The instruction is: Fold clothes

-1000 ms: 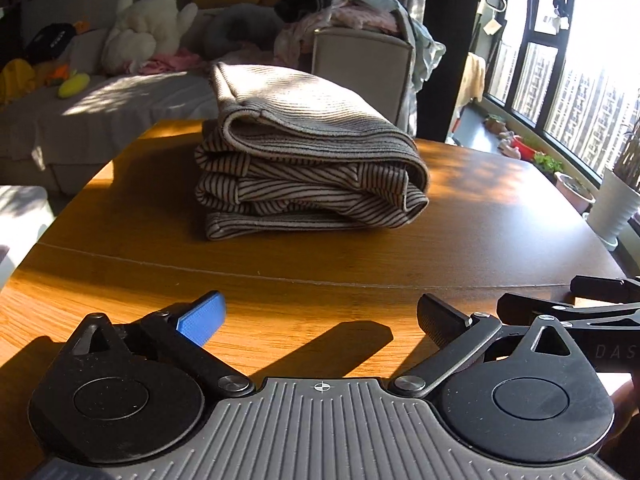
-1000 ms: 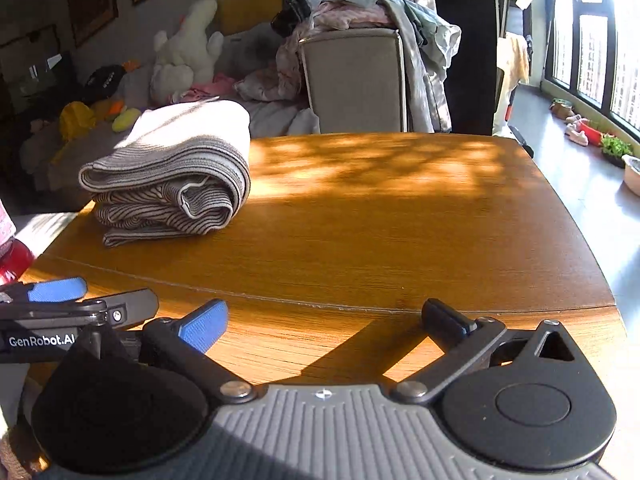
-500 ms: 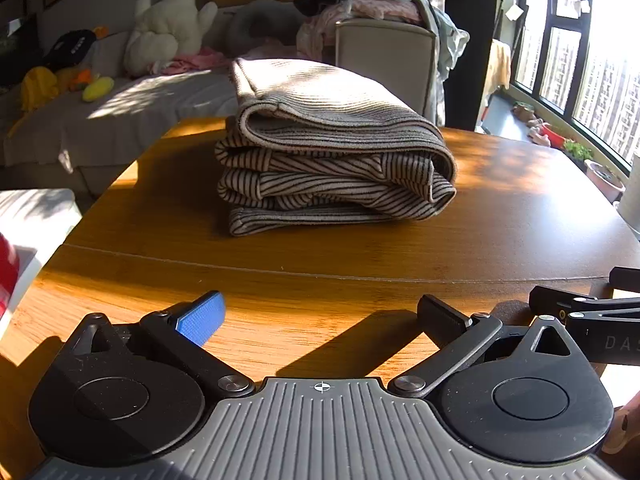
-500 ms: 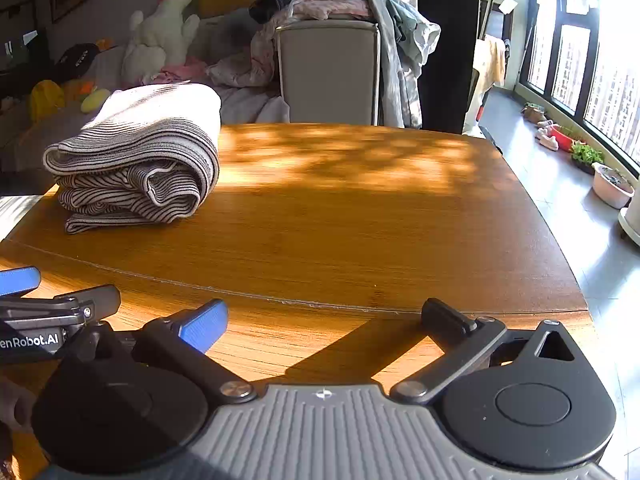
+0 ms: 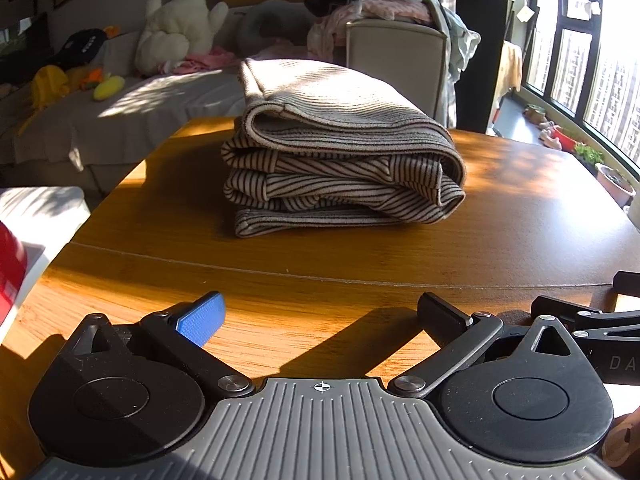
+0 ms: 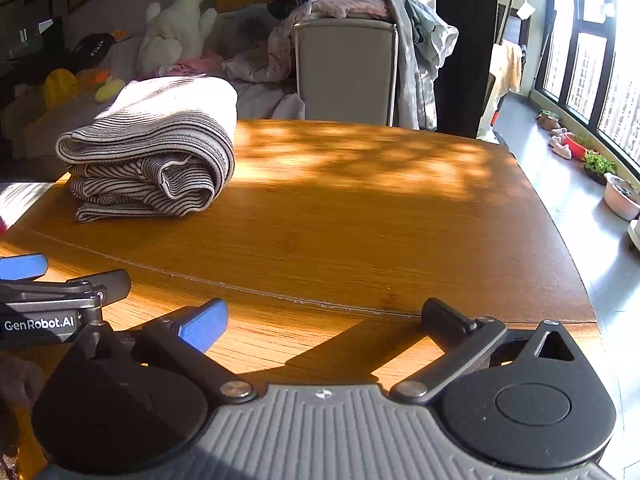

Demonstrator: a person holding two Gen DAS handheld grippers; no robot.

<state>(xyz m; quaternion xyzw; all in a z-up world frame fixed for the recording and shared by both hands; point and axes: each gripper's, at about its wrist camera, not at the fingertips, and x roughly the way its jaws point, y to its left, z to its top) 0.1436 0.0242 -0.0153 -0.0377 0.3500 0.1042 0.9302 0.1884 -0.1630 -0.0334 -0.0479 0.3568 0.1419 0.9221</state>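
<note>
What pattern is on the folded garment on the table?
Thin dark stripes on cream; the folded garment shows it best in the left wrist view.

The folded clothes (image 5: 340,152) sit on the surface (image 5: 360,264) at centre frame in the left wrist view, and at the left (image 6: 152,152) in the right wrist view. Behind the surface stands a chair (image 5: 396,68) heaped with garments (image 5: 384,0); a sofa (image 5: 120,108) fills the upper left.

Left of the bench (image 5: 360,264), a red thing (image 5: 10,268) is cut off by the frame edge. The folded striped garment (image 5: 340,160) hides the bench's far edge behind it.
</note>
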